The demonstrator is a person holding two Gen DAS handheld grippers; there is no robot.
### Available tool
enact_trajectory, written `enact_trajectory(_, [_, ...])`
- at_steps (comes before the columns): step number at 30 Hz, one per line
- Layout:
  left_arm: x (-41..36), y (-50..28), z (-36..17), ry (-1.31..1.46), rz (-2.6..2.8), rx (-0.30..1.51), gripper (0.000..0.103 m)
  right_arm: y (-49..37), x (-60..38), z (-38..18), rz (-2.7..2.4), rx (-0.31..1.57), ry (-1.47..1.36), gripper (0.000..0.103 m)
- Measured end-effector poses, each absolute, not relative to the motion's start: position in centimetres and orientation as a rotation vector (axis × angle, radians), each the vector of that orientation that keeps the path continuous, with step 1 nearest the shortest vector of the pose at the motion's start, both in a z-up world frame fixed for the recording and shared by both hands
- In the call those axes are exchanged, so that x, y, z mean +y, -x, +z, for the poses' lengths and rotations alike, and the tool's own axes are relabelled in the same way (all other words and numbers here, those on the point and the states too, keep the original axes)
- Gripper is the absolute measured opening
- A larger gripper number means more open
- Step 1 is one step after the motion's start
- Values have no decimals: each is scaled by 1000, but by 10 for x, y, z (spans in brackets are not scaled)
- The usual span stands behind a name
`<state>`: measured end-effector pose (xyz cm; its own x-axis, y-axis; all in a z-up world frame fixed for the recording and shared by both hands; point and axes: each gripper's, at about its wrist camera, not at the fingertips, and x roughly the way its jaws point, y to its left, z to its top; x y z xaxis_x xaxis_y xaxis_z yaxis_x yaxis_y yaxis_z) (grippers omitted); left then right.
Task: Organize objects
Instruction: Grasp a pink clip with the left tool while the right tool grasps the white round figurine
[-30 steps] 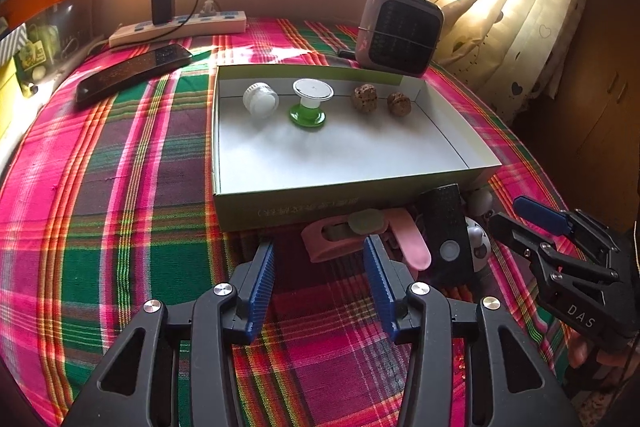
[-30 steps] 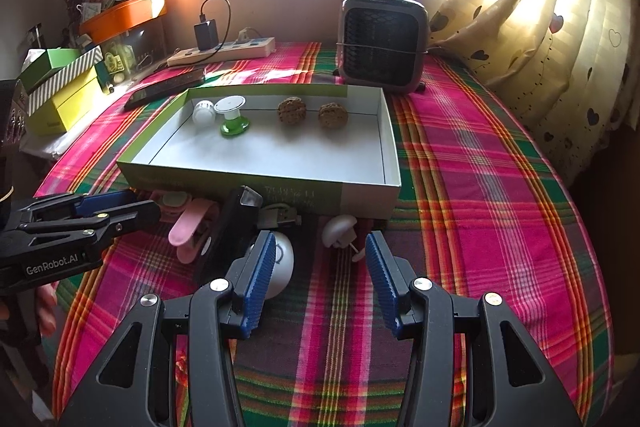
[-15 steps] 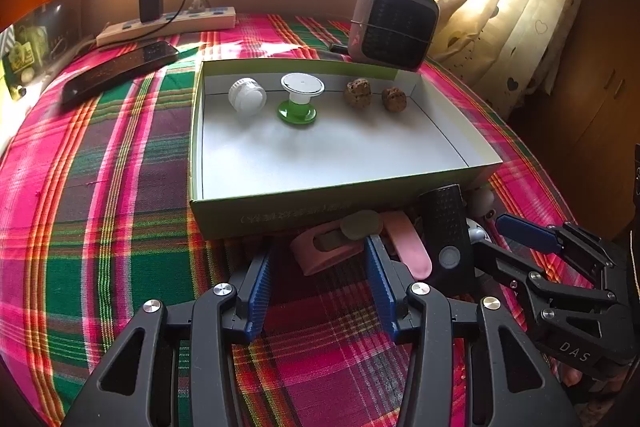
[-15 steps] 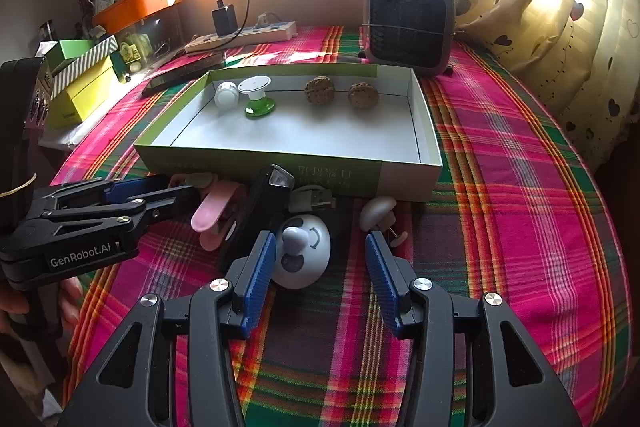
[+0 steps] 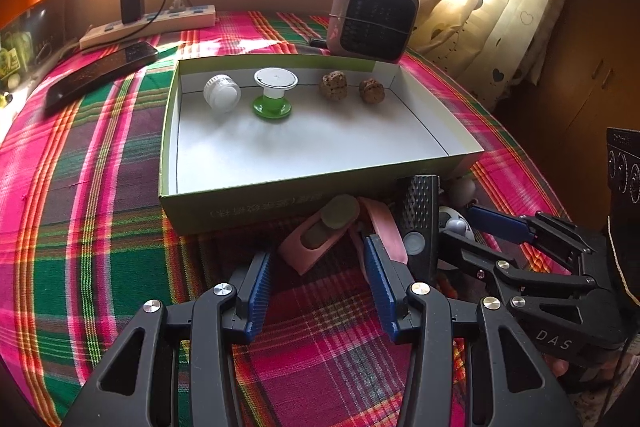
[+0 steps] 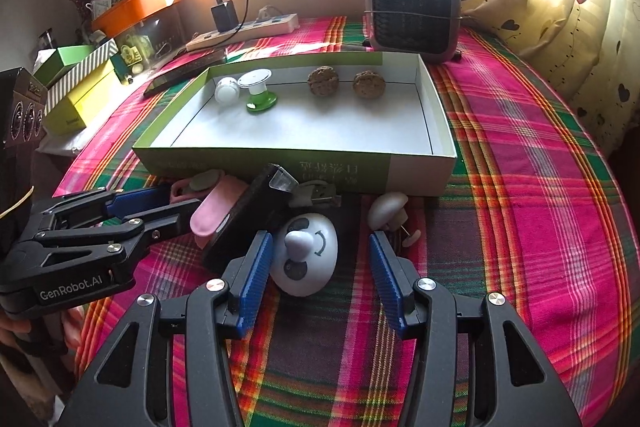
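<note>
Grippers over plaid table near its front edge, right gripper (image 6: 316, 269) jaws just widening, panda toy (image 6: 306, 259) between them ungripped, left gripper (image 5: 316, 281) released before pink clip (image 5: 316, 241), box (image 6: 416, 173) behind.

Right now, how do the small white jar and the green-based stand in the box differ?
The white jar lies tipped on its side; the green-based stand stands upright. The jar is all white and squat; the stand has a white disc top on a narrow stem over a green foot. Both sit side by side near the box's far wall.
</note>
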<state>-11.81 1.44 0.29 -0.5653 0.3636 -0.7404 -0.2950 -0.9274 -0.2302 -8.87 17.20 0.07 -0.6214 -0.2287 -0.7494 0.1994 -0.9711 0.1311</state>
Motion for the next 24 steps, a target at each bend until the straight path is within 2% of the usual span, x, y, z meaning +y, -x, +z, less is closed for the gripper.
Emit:
enact_trajectory(5, [15, 117, 3, 1207, 2488, -108, 43, 90, 178, -1, -2603, -111, -1225, 50])
enact_trajectory(9, [15, 117, 3, 1210, 2480, -115, 43, 87, 174, 1, -2587, -94, -1204, 34])
enact_trajectory(13, [17, 114, 3, 1208, 2477, -99, 43, 86, 173, 2, -2593, -70, -1196, 33])
enact_trajectory(18, [19, 112, 3, 1211, 2459, -91, 43, 82, 177, 7, -2599, -67, -1176, 27])
enact_trajectory(24, [23, 111, 4, 1206, 2447, -65, 43, 77, 186, 7, -2624, -55, -1187, 27])
